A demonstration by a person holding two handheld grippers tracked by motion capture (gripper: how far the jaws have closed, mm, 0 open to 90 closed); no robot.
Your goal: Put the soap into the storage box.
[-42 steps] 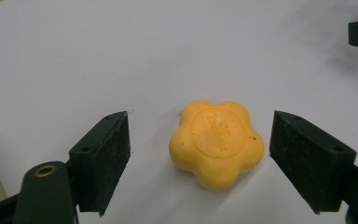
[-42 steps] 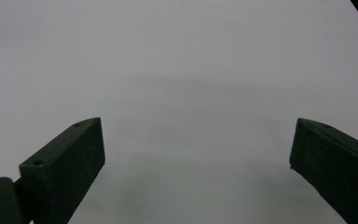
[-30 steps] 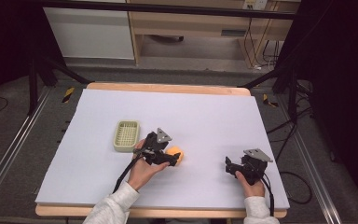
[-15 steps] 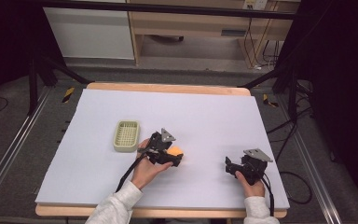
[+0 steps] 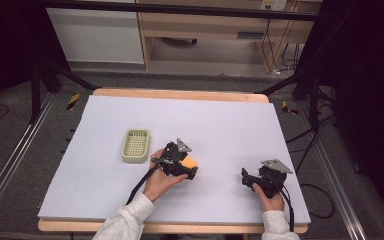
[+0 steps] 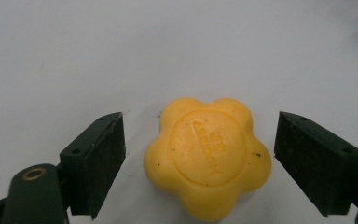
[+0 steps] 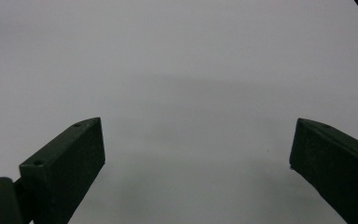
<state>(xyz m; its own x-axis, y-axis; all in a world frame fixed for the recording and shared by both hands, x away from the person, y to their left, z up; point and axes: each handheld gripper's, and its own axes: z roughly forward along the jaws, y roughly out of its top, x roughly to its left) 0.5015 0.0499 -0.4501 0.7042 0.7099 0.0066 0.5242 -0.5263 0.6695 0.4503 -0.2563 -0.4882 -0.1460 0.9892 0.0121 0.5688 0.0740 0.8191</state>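
Observation:
A yellow flower-shaped soap bar (image 6: pixel 208 157) with stamped letters lies flat on the white table sheet (image 5: pixel 220 120). My left gripper (image 6: pixel 200 165) stands open around it, one jaw on each side with a gap to the soap on both. In the high view the soap (image 5: pixel 189 163) peeks out orange-yellow at the left gripper (image 5: pixel 182 167), just right of a pale green slotted soap dish (image 5: pixel 136 145). My right gripper (image 5: pixel 247 180) rests low at the front right, open, with bare sheet between its jaws in the right gripper view (image 7: pixel 196 172).
The soap dish stands empty at the left of the middle. The sheet's front edge and the wooden table rim (image 5: pixel 180 228) run just behind the forearms. A cable (image 5: pixel 141 184) trails from the left gripper toward the front.
The left gripper has shifted slightly to the right and forward over the soap. The right gripper has stayed in place.

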